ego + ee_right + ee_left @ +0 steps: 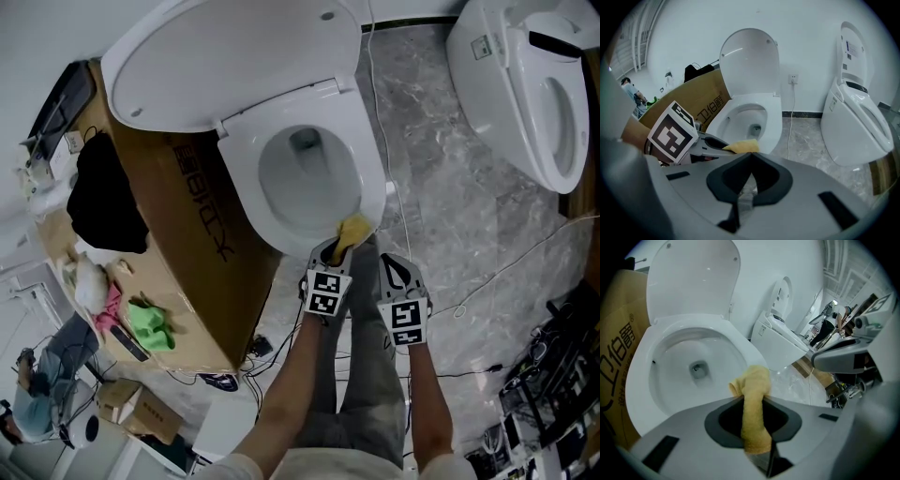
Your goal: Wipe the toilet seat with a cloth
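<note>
Cloth (753, 397) in left claw (754, 434) overlaps toilet seat (640, 380) rim; contact unclear.

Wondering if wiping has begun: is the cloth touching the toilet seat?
Cannot tell. In the head view the cloth, held by the left gripper, overlaps the seat at its front, but no view shows contact or a gap.

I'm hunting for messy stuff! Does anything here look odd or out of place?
Yes: a big cardboard box stands right beside the toilet, with a black garment and a green cloth dumped on it, odd clutter there. The toilet looks undamaged; the left gripper just holds a yellow cloth.
</note>
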{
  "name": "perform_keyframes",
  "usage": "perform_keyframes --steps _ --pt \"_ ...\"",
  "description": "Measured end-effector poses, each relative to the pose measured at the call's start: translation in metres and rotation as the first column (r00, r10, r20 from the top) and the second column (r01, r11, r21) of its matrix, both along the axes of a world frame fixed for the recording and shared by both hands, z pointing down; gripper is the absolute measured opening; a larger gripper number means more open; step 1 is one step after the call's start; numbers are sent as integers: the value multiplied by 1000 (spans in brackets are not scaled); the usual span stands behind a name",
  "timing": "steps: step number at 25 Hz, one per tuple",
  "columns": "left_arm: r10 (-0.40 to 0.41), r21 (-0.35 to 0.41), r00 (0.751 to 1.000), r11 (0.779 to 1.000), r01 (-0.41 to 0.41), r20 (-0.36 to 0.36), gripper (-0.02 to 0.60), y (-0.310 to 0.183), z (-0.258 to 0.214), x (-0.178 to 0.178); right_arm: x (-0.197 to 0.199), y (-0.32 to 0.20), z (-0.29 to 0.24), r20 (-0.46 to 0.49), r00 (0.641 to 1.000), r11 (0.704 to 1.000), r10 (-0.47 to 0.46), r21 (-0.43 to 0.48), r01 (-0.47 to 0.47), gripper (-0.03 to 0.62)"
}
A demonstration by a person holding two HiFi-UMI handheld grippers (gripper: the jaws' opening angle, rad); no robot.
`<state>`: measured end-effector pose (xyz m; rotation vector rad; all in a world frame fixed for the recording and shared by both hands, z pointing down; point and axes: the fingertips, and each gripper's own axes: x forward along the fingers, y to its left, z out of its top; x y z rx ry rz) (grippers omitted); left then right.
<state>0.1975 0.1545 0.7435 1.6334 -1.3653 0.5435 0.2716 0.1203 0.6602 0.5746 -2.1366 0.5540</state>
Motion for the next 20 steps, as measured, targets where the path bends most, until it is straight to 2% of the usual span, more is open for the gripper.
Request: perform_keyframes --steps 11,20 --pt "55 -26 998 998 -56 -11 97 -30 3 13 4 -20 1 -9 1000 1000 12 -26 -13 8" --pt "74 -29 997 997 -74 -13 97 -63 6 11 0 -43 4 -14 1000 999 -7 -40 6 8"
